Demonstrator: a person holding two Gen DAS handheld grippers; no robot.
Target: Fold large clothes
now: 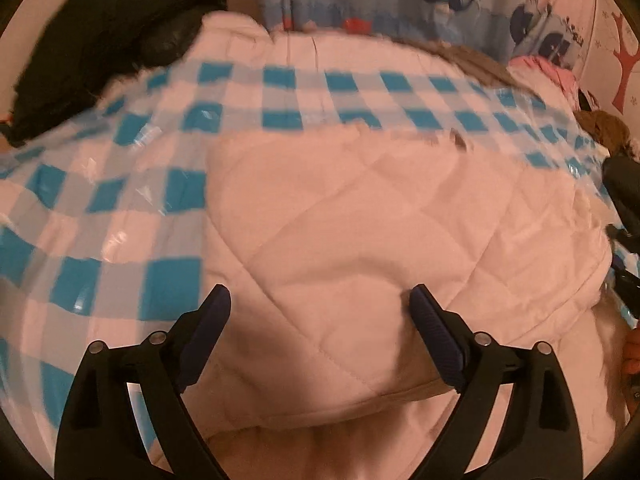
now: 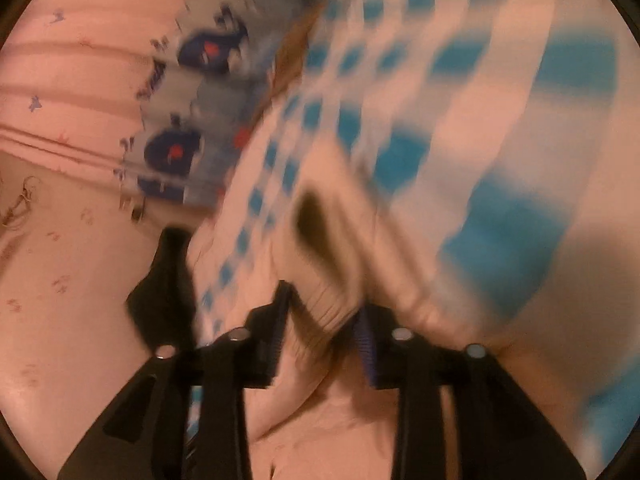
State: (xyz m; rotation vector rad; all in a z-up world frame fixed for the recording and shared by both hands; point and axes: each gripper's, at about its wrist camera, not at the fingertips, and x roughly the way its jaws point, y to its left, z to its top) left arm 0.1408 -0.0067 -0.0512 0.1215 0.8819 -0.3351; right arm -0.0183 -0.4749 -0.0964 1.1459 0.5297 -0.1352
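In the left wrist view, the left gripper (image 1: 320,340) is nearest, its two dark blue fingers (image 1: 208,336) spread wide apart with nothing clamped between them. They hover over the pale pink quilted jacket (image 1: 360,208), and the right-hand finger tip sits at or just above the fabric; whether it touches cannot be told. The jacket lies spread over a blue-and-white checked cloth (image 1: 100,200) that covers the surface beneath it. A folded edge of the jacket runs below the fingers. Beyond the jacket, at the far left, a black garment (image 1: 100,40) lies on the checked cloth. Along the far edge hangs a light blue fabric printed with whales (image 1: 400,0). At the far right a bit of brown fur trim (image 1: 604,124) shows beside the jacket, and dark parts of the other tool reach in from the right edge.

In the right wrist view, much blurred, the right gripper (image 2: 324,336) has its fingers (image 2: 366,344) partly closed on a ribbed cuff (image 2: 328,300) of the pink jacket, which is bunched between them and looks pinched on both sides. The sleeve rises away from the fingers over the checked cloth. To the left a black shape (image 2: 168,280) lies near the cloth's edge. Farther off are the whale-printed fabric and a pink sheet.
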